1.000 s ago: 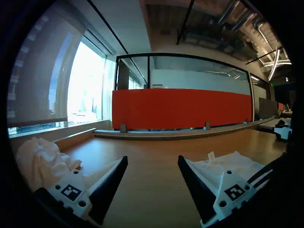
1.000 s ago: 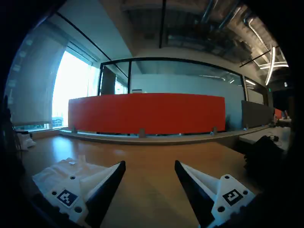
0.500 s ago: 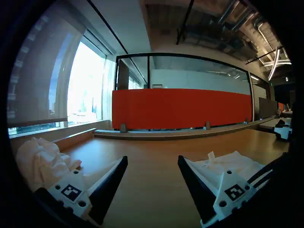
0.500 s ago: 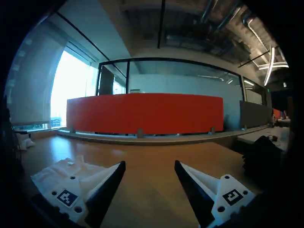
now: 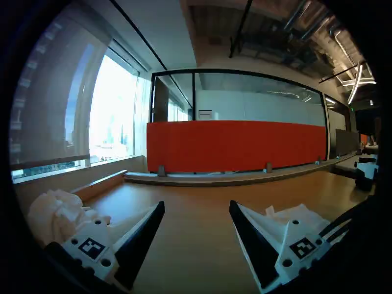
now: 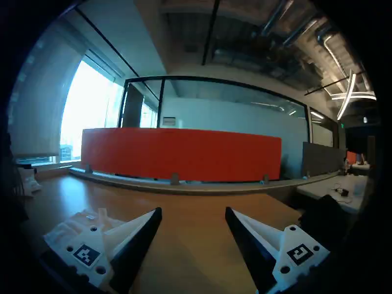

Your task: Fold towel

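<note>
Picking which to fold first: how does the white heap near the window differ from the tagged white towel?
The heap is bunched and tall; the towel lies low and spread. The heap is deeply wrinkled; the towel looks smoother. Both are white, on the wooden table.

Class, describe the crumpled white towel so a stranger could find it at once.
Start at the long wooden table that runs to the red partition. Near the window sits the crumpled towel, bunched into a lump, unlike the flatter white cloth farther from it.

Left gripper and right gripper have tilted upward; towel appears lower.
</note>
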{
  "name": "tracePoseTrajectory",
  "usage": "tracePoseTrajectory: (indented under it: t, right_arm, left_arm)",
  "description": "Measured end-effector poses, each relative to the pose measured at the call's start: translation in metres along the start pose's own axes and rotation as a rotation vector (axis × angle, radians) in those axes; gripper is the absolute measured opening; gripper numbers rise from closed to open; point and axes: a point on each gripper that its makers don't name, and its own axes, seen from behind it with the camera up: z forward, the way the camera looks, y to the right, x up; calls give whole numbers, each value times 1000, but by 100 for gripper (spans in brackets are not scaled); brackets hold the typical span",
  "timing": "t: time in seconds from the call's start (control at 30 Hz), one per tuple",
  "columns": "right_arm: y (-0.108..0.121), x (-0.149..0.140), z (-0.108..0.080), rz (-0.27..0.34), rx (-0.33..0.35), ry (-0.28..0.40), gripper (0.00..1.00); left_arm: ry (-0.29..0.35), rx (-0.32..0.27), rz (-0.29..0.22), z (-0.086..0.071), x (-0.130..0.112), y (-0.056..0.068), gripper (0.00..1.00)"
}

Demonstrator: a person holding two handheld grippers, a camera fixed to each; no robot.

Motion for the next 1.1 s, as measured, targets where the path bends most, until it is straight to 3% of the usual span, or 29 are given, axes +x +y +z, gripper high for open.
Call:
tracePoseTrajectory:
  t: [0.27,0.57,0.8,1.1]
  right_arm:
    - [4,76,-8,-7,-22,11,100]
    - [14,126,-9,14,-51,-18,100]
    - [7,139,-8,5,-19,-66,100]
    - [-25,131,-6,-54,131,-152,100]
  left_arm:
    - [5,-11,-21,-8,78,5,98]
    - [-36,-17,-4,-7,127,11,98]
    - [-84,-51,28,-2,141,19,98]
    - [-192,-157,106,-2,124,40,98]
